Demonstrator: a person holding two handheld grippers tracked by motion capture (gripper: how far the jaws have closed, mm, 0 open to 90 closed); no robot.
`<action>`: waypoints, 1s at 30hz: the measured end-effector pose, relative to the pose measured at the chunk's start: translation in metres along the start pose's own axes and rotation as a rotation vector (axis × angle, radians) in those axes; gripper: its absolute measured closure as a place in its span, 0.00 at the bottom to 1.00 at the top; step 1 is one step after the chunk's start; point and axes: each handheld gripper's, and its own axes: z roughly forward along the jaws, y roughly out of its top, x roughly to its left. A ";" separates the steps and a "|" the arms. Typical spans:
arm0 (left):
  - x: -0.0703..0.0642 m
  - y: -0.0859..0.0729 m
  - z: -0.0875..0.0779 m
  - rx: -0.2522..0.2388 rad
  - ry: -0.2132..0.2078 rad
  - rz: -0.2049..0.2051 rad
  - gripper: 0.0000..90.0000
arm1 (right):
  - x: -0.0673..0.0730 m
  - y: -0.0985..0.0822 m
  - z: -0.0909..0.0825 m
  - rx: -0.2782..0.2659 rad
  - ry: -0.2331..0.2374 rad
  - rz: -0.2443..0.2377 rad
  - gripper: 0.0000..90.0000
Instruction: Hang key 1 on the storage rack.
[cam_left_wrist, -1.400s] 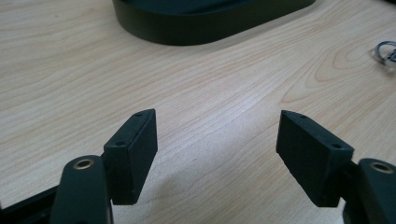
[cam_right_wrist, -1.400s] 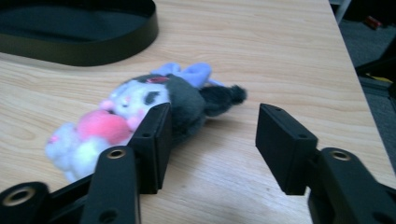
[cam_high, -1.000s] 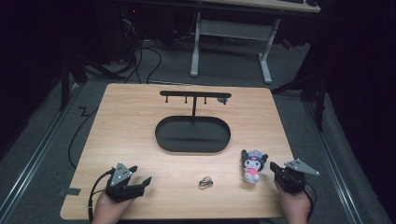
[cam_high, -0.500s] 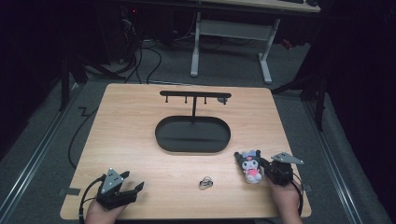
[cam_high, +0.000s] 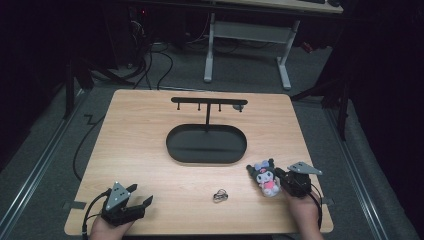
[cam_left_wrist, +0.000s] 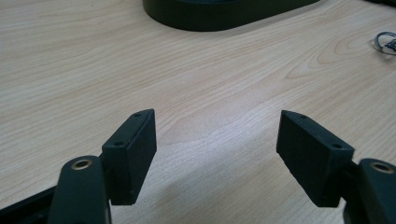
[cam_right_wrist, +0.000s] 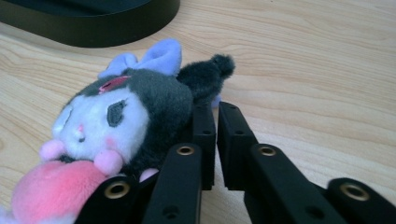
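From the right gripper view I lose the plush toy's (cam_right_wrist: 116, 121) lower body at the bottom left edge of the frame, and part of it sits behind my own fingers (cam_right_wrist: 204, 135). The right gripper (cam_right_wrist: 215, 140) has its fingers nearly together with a thin gap, which has just widened slightly; nothing lies between them. The toy lies just to the left of them, its dark head pressed against the left finger, one dark ear poking up past the tips.

In the high view the toy (cam_high: 264, 176) lies at the lower right of the surface (cam_high: 140, 145), with the right gripper (cam_high: 284, 178) against its right side. The left gripper (cam_high: 140, 196) sits at the lower left, fingers spread wide over bare wood. A small metal ring piece (cam_high: 220, 195) lies in the lower middle, too small to make out. Farther up, the black oval tray (cam_high: 206, 145) with its hook stand (cam_high: 207, 103) fills the centre.
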 end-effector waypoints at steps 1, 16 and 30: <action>0.000 0.000 0.000 -0.003 -0.001 0.000 0.32 | 0.000 -0.001 -0.001 0.002 0.000 0.008 0.94; -0.008 0.018 0.016 -0.032 -0.043 0.061 0.33 | -0.004 -0.013 -0.022 -0.009 -0.054 0.060 0.87; -0.007 0.022 0.026 -0.029 -0.104 0.072 0.35 | 0.011 -0.011 -0.034 0.163 -0.057 0.021 0.72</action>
